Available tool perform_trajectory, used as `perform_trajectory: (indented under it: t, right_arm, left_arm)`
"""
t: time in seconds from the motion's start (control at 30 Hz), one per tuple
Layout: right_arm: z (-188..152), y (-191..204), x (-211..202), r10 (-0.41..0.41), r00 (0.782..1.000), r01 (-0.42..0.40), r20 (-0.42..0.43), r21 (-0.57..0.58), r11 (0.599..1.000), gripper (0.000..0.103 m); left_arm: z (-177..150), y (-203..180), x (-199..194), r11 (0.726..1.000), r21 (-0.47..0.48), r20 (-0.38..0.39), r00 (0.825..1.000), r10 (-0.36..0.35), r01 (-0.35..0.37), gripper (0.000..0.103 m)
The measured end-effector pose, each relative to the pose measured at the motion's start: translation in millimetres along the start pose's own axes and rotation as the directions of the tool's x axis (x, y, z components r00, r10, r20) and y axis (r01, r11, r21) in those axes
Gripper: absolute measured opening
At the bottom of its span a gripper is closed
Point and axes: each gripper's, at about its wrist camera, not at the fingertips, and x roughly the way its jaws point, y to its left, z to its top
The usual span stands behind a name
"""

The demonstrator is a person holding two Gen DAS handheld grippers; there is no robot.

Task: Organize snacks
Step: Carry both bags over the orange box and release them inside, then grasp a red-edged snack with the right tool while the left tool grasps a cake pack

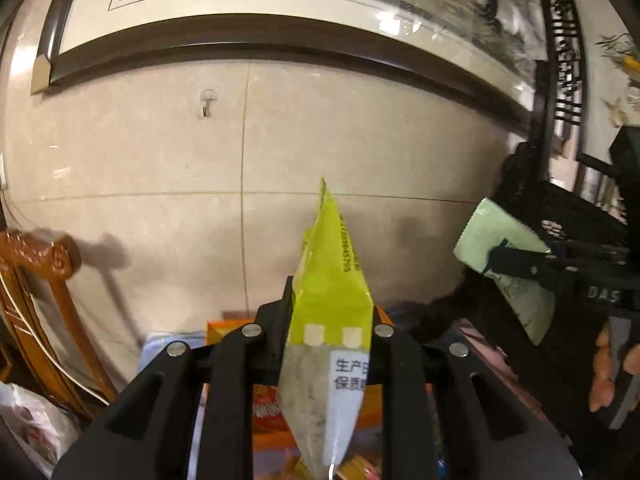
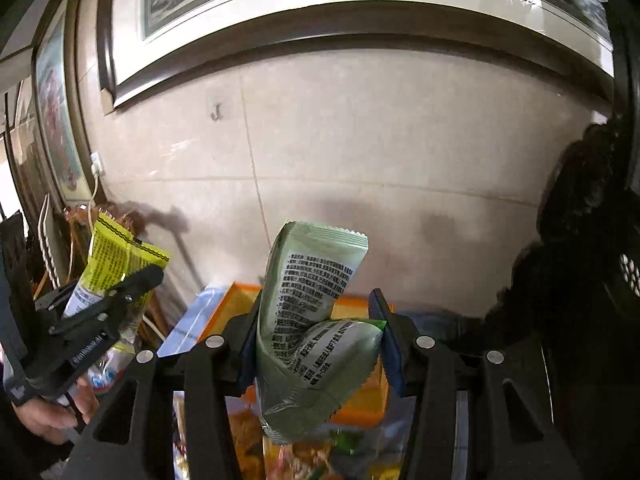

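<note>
My left gripper (image 1: 330, 320) is shut on a yellow-green snack packet (image 1: 332, 264), which stands upright between the fingers with its clear lower end toward the camera. The right wrist view shows this gripper (image 2: 134, 280) and packet (image 2: 112, 256) raised at the left, with a hand (image 2: 52, 412) behind them. My right gripper (image 2: 316, 312) is shut on a pale green snack wrapper (image 2: 312, 280) printed with black text. The wrapper is bent or doubled; I cannot tell whether it is one packet or two. From the left wrist view the pale green wrapper (image 1: 500, 232) hangs at the right.
Below both grippers lies an orange box (image 2: 240, 296) among several loose snacks in clear bags. A tiled wall with a hook (image 1: 207, 104) and a large framed painting (image 1: 280, 0) faces me. A carved wooden chair (image 1: 36, 280) and a white plastic bag (image 1: 32, 420) sit at the left.
</note>
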Motion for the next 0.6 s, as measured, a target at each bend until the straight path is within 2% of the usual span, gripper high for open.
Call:
perform_trajectory:
  t: [0.13, 0.2, 0.23, 0.27, 0.3, 0.4, 0.6]
  right_arm:
    - [12.8, -3.4, 21.6, 0.002, 1.0, -0.002, -0.018, 0.005, 1.0, 0.052]
    - [16.0, -2.4, 41.4, 0.023, 0.999, -0.023, -0.035, 0.009, 1.0, 0.061]
    - [17.2, -0.9, 55.8, 0.031, 0.998, -0.031, -0.062, 0.002, 1.0, 0.068]
    - [14.4, -0.7, 67.5, 0.03, 0.996, -0.031, -0.083, -0.005, 1.0, 0.076]
    - [11.2, -0.4, 80.2, 0.011, 0.995, -0.013, -0.103, -0.019, 1.0, 0.08]
    - [-1.9, -4.4, 96.3, -0.011, 0.989, 0.007, -0.145, -0.029, 1.0, 0.082]
    - [-37.8, -11.6, 85.2, -0.006, 0.985, 0.003, -0.171, -0.017, 1.0, 0.082]
  left_arm:
    - [8.9, 2.6, 32.0, 0.998, 0.002, -0.028, 0.998, 0.059, -0.059, 0.02]
    - [8.5, 3.8, 48.3, 0.995, 0.008, -0.021, 0.994, 0.104, -0.103, 0.025]
    - [6.4, 5.7, 53.2, 0.993, 0.011, -0.014, 0.992, 0.122, -0.122, 0.051]
    - [3.0, 7.7, 59.8, 0.989, 0.015, -0.012, 0.989, 0.146, -0.146, 0.07]
    - [1.2, 9.7, 67.8, 0.983, 0.016, -0.01, 0.983, 0.184, -0.184, 0.094]
    - [-5.6, 17.2, 77.2, 0.979, 0.007, -0.024, 0.979, 0.202, -0.202, 0.094]
    - [-38.3, 36.3, 56.5, 0.985, -0.028, -0.04, 0.985, 0.169, -0.17, 0.094]
